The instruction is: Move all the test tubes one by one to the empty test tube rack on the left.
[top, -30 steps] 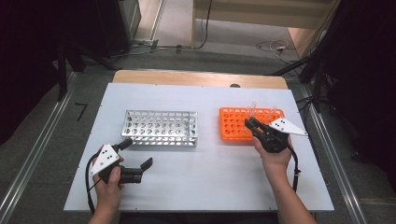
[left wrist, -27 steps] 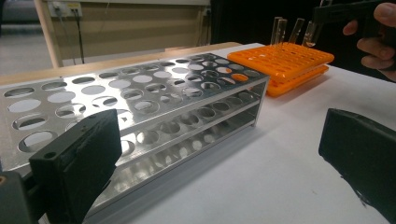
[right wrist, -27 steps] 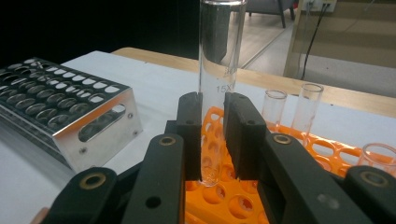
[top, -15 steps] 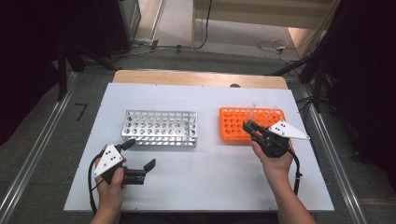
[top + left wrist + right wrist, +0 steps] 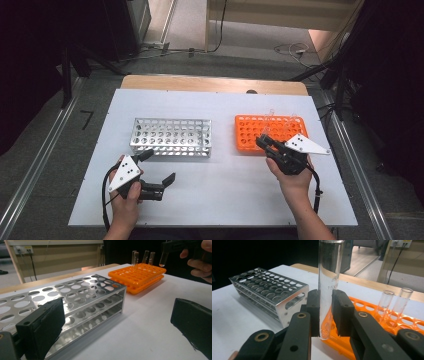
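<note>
A clear glass test tube (image 5: 327, 285) stands upright between the pads of my right gripper (image 5: 325, 312), which is shut on it. The tube's rounded bottom hangs just above the near left edge of the orange rack (image 5: 272, 131). In the left gripper view the same tube (image 5: 163, 259) hangs over the orange rack (image 5: 137, 275). A few more tubes (image 5: 384, 302) stand in that rack. My left gripper (image 5: 159, 166) rests open near the front of the silver metal rack (image 5: 171, 136), with nothing between its fingers (image 5: 42, 327).
Both racks sit on a white table top (image 5: 225, 195); a wooden strip (image 5: 210, 84) runs along its far edge. Bare white surface lies between the racks and in front of them. Dark floor and metal rails flank the table.
My right gripper has drifted a little toward the near left edge of the orange rack, carrying the tube. The left gripper has stayed about where it was, open.
</note>
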The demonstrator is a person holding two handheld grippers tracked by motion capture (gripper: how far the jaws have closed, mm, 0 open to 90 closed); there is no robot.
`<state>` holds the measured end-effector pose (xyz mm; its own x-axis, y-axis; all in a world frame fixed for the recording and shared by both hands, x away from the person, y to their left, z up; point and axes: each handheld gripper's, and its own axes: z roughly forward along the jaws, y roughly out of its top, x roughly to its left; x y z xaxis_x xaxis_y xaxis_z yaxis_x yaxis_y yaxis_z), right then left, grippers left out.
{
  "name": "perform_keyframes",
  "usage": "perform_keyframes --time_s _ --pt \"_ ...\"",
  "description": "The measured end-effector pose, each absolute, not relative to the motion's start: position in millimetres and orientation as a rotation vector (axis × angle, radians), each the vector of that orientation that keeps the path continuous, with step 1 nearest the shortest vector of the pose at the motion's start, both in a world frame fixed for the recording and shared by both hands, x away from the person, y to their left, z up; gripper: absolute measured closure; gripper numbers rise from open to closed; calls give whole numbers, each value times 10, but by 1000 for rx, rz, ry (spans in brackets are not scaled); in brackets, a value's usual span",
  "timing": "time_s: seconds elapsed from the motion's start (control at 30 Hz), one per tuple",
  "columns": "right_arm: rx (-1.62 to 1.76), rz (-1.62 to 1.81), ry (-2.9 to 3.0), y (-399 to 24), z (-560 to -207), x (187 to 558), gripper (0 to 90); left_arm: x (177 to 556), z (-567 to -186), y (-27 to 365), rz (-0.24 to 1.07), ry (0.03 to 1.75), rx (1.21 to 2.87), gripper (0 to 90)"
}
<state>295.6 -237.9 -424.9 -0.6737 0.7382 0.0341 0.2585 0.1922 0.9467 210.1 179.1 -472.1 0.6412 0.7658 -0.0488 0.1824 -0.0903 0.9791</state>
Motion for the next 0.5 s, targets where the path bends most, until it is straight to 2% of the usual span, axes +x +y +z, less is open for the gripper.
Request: perform_keyframes --time_s 0.5 --pt "875 1502 2115 -2252 -4261 2778 746 2127 -4555 1631 526 743 1615 0"
